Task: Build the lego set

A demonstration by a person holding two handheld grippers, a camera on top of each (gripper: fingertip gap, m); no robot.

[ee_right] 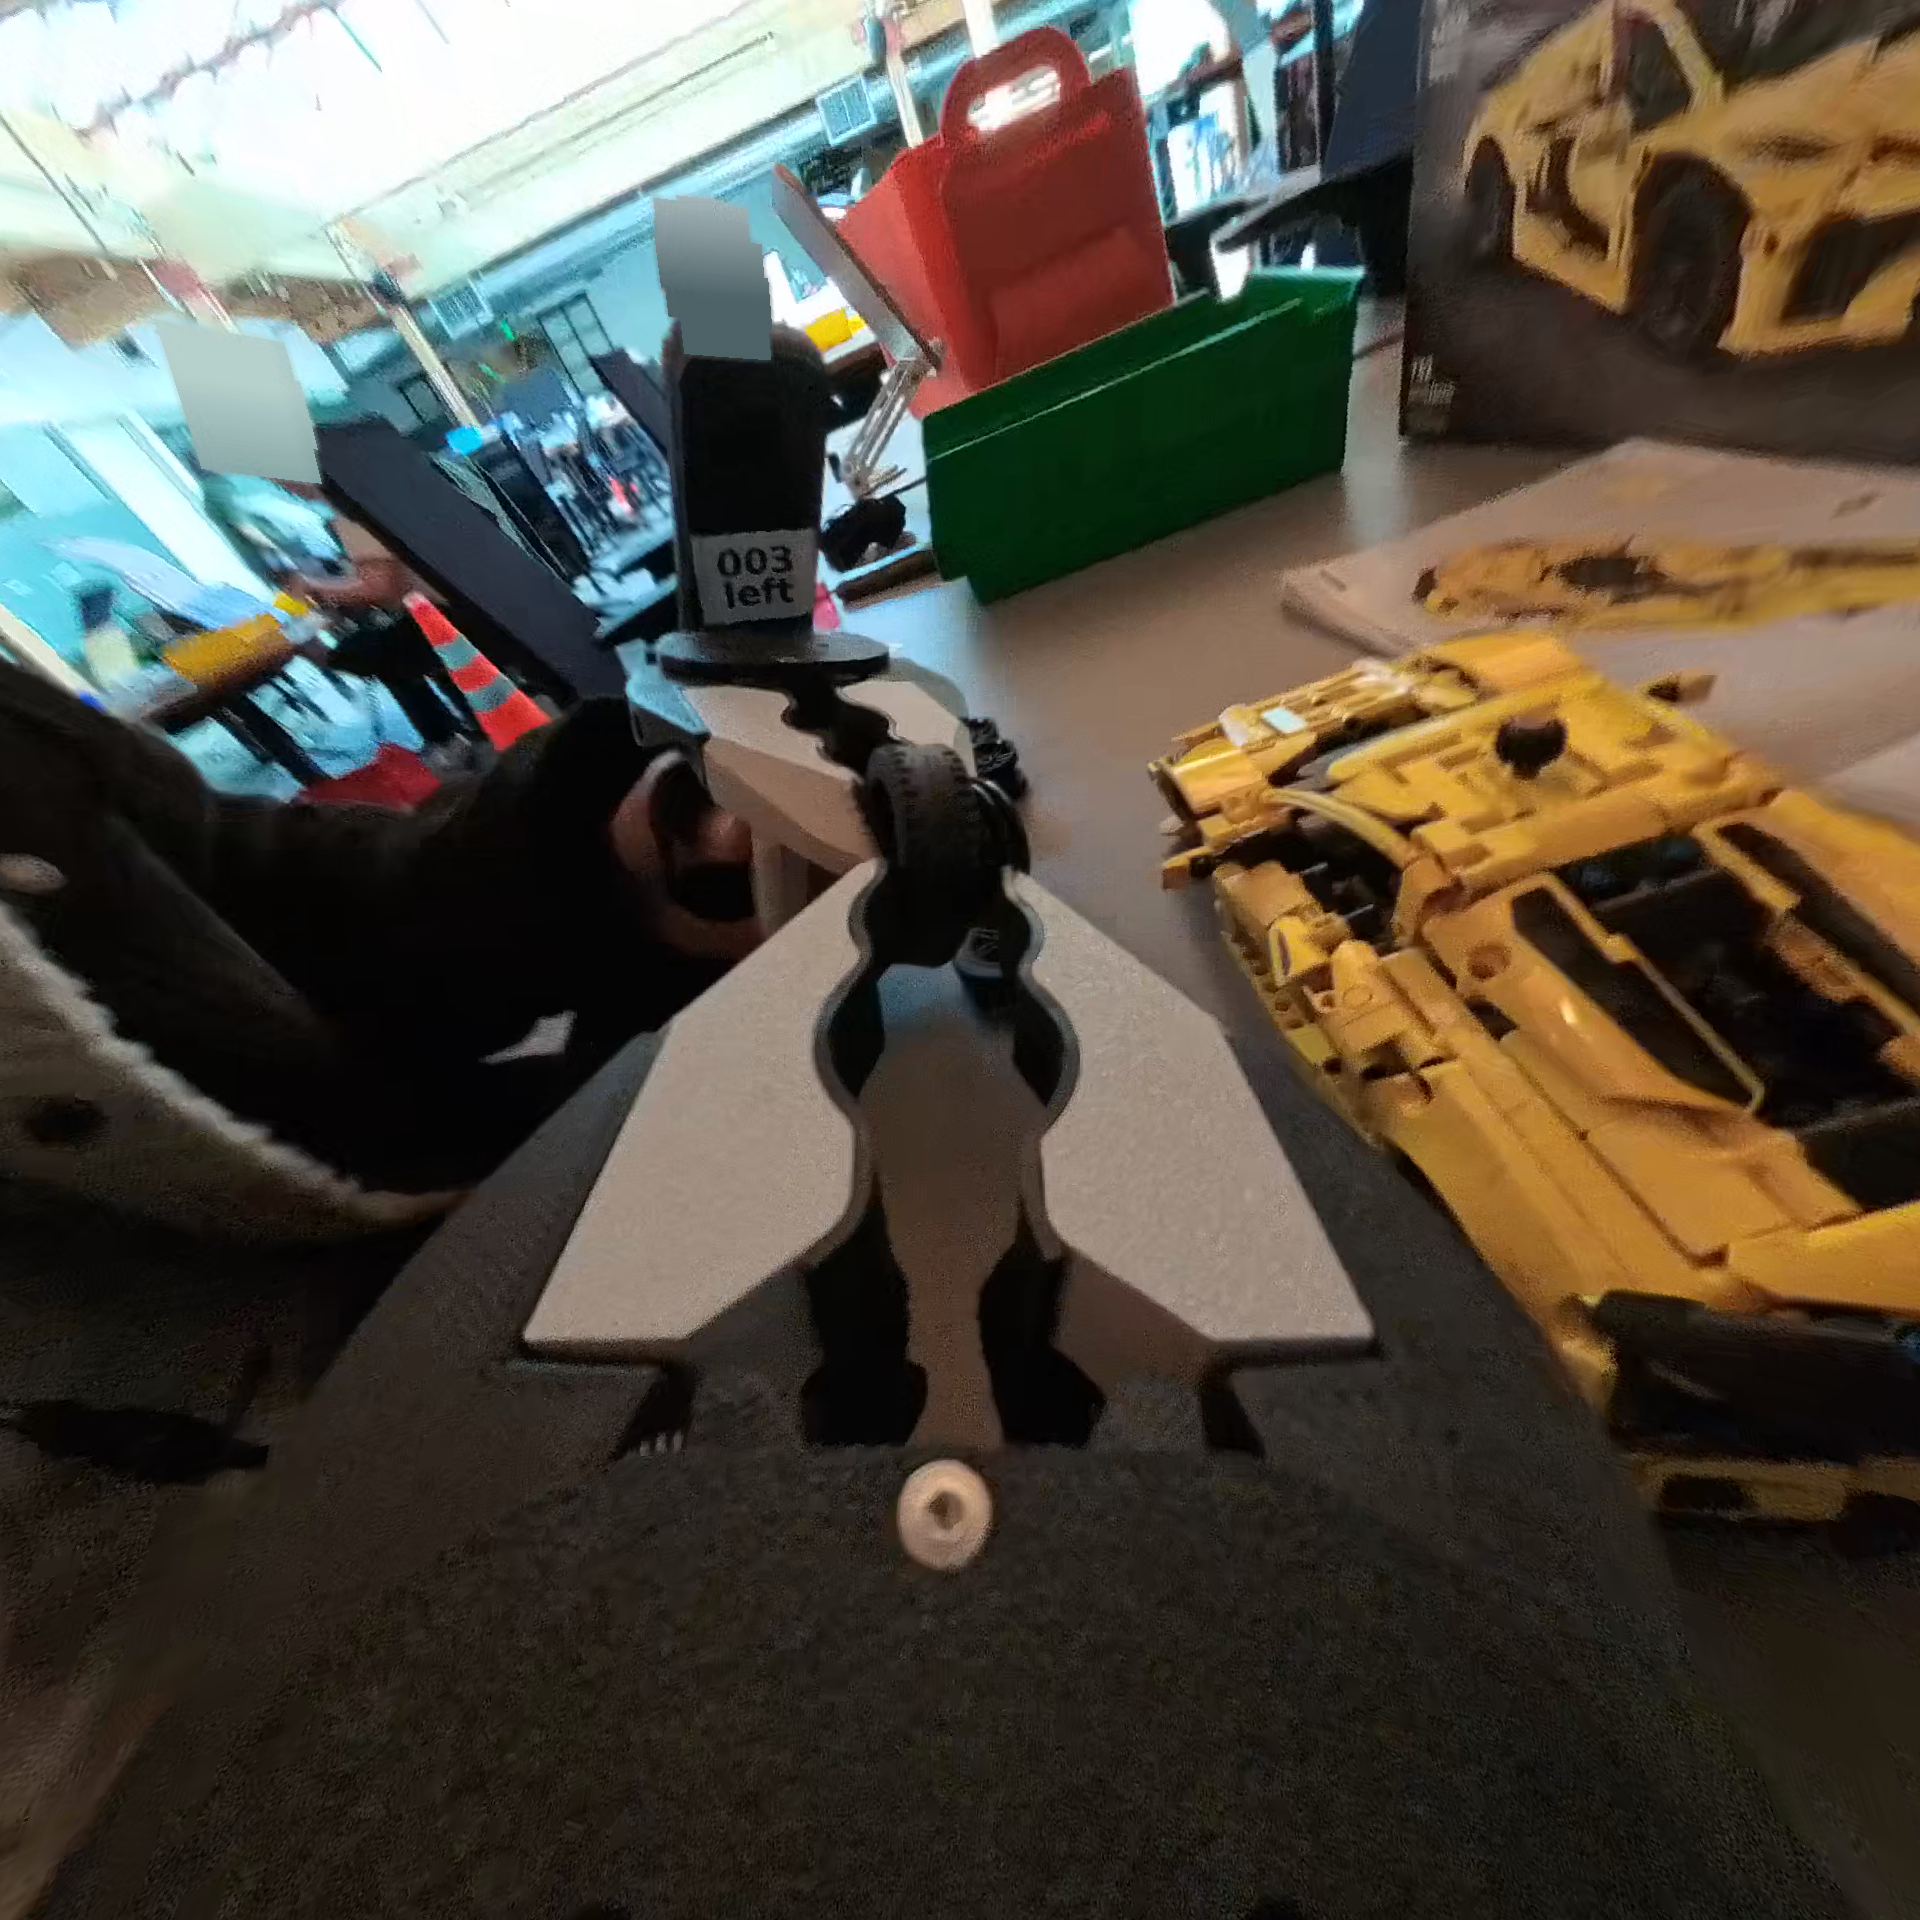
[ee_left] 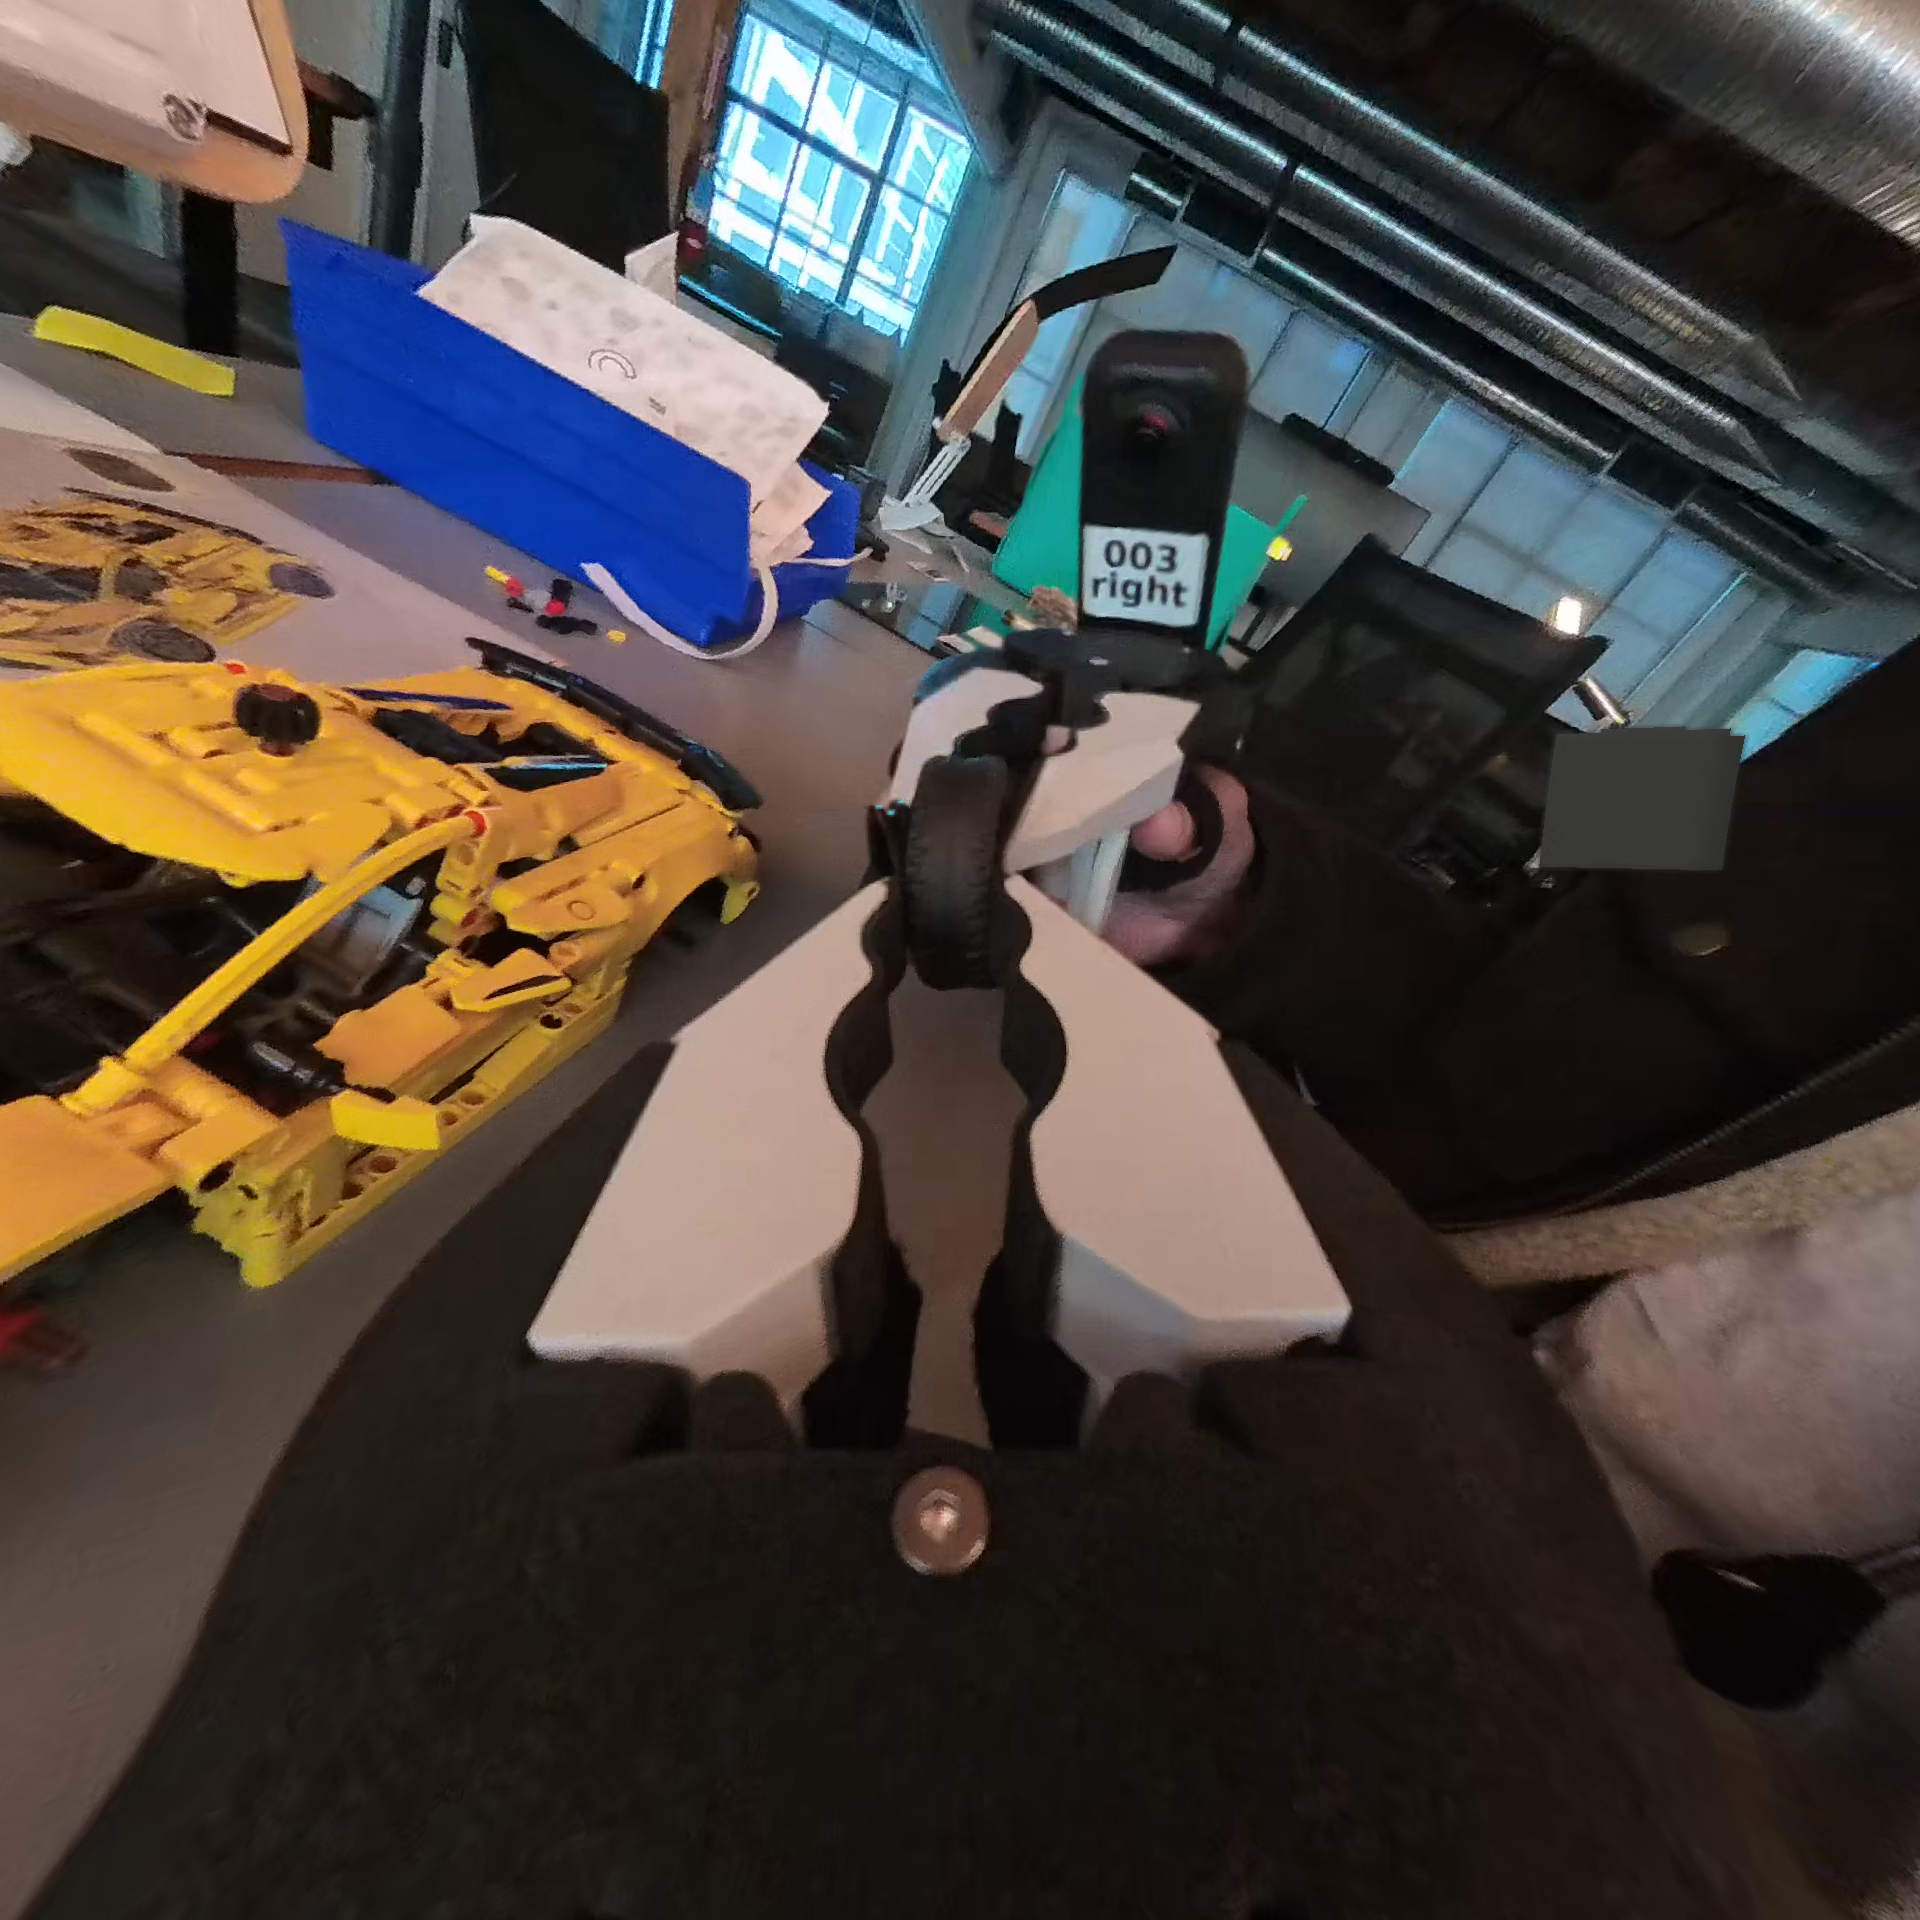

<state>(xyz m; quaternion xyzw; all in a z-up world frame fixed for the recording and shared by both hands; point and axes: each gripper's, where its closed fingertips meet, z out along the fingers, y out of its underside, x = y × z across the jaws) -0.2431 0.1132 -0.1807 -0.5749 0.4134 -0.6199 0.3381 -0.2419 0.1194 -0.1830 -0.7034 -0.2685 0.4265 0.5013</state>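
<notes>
A black rubber tyre [ee_left: 951, 883] hangs in the air between my two grippers, which face each other tip to tip. My left gripper [ee_left: 951, 914] is shut on its lower part. My right gripper [ee_right: 943, 899] is shut on the tyre [ee_right: 920, 821] from the other side; a spoked rim [ee_right: 992, 821] shows in it. The right gripper also shows in the left wrist view [ee_left: 971, 758], and the left gripper in the right wrist view [ee_right: 873, 779]. The yellow lego car [ee_left: 364, 883] lies on the grey table beside them, also seen in the right wrist view [ee_right: 1507, 935].
A blue bin [ee_left: 499, 457] with paper bags, small loose pieces [ee_left: 551, 608] and the instruction booklet [ee_left: 135, 582] lie beyond the car. A green bin [ee_right: 1132, 457], a red bag [ee_right: 1039, 229], the set's box [ee_right: 1662, 208] and loose black wheels [ee_right: 992, 743] stand farther off. The tips of both grippers are at nearly the same place.
</notes>
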